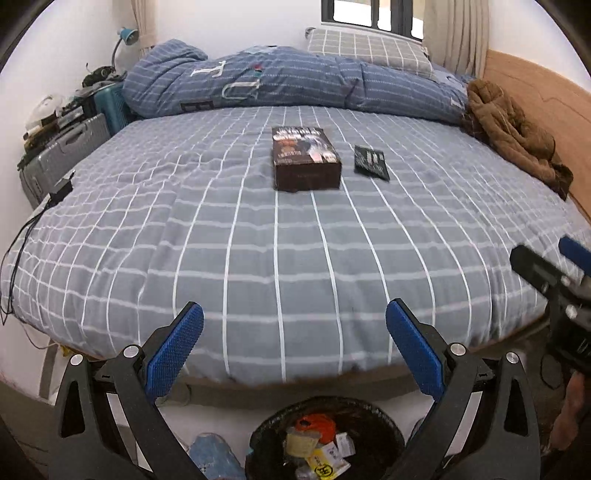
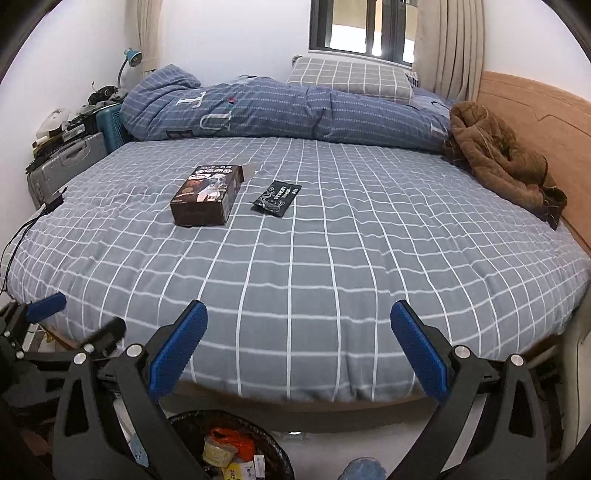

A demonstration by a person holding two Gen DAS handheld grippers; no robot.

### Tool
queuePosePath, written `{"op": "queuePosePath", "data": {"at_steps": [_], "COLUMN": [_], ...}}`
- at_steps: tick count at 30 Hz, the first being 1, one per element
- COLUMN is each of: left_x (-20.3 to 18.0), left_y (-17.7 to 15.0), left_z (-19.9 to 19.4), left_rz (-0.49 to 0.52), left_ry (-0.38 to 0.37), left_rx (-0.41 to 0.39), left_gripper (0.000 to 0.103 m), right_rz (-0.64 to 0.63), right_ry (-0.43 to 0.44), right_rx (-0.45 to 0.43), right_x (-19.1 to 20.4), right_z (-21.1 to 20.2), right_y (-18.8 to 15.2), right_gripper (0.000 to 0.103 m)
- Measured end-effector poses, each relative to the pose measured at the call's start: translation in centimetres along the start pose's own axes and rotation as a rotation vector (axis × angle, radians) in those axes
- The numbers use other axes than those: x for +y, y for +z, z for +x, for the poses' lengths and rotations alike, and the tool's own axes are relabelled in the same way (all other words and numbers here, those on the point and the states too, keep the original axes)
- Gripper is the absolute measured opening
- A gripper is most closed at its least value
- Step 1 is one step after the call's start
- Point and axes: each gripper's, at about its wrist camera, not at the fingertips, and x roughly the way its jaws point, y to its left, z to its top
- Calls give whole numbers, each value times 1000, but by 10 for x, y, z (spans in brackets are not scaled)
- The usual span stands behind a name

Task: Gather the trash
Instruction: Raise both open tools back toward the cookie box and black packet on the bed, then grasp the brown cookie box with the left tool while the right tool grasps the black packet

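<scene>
Both my left claw and right claw hang released above the trash bin. I'd reach the dark carton mid-bed, straddling its narrow sides, then the black sachet beside it.

A home bedroom

A bed in checked sheets; rumpled blue duvet; pillow; curtained window; suitcases alongside.

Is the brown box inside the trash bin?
No, the dark brown cardboard box lies on the grey checked bedsheet, while the black-lined trash bin sits on the floor below.
</scene>
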Motion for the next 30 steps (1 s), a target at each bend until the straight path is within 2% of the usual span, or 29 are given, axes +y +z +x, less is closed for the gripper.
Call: {"op": "queuePosePath", "data": {"at_steps": [11, 19, 25, 30], "left_x": [-11, -13, -17, -23], "left_y": [56, 105, 137, 149], "left_z": [38, 85, 126, 153], "left_rz": [-2, -1, -19, -26], "left_ry": [-7, 19, 16, 6], "left_rx": [-25, -30, -6, 22], "left_gripper": [97, 97, 97, 97], "right_rz": [16, 9, 15, 22], "right_ry": [-4, -14, -22, -22], "right_rx": [14, 21, 54, 66], "right_x": [-6, -13, -21, -23], "right_z": [46, 85, 119, 142], "right_y": [33, 66, 79, 90], "right_gripper": [95, 95, 95, 95]}}
